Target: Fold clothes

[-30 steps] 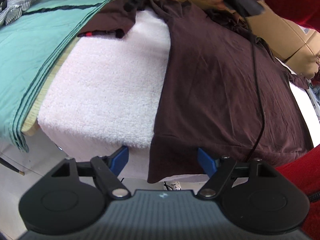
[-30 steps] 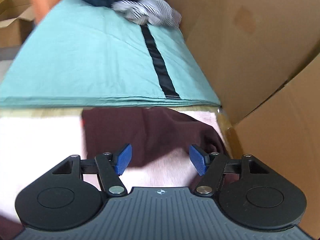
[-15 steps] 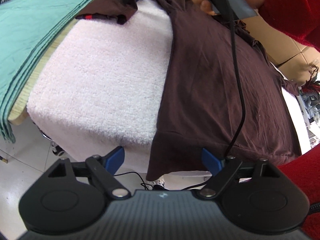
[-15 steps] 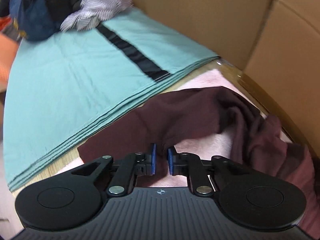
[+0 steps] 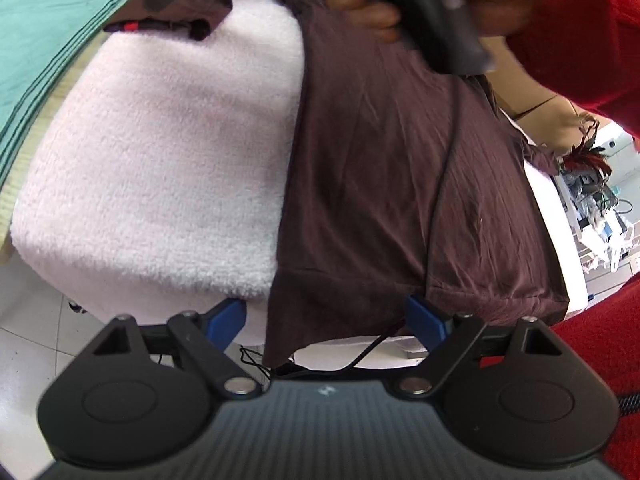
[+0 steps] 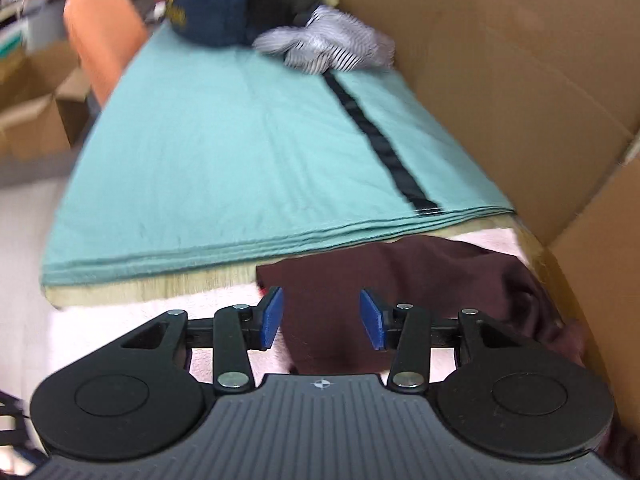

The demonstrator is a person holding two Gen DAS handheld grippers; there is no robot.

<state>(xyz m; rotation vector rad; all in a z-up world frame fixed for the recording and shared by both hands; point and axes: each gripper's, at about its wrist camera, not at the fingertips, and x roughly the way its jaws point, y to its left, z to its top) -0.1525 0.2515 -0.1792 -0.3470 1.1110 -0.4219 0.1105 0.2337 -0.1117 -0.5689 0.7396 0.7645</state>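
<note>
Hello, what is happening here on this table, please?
A person in a red sleeve is folding a dark brown shirt that lies on a pink fleece cover. The left gripper is closing around the shirt's bottom hem without pressing it. The right gripper is opening over the shirt's sleeve near the folded green cloth, gripping nothing.

My tongs carry blue pads (image 6: 272,316) on black arms. The dark maroon cotton shirt (image 5: 392,184) lies on a pale pink fleecy blanket (image 5: 168,152). The teal folded sheet (image 6: 240,152) has a black stripe; beyond, a black-and-white striped garment (image 6: 332,50). My sleeve (image 5: 576,28) is red.
</note>
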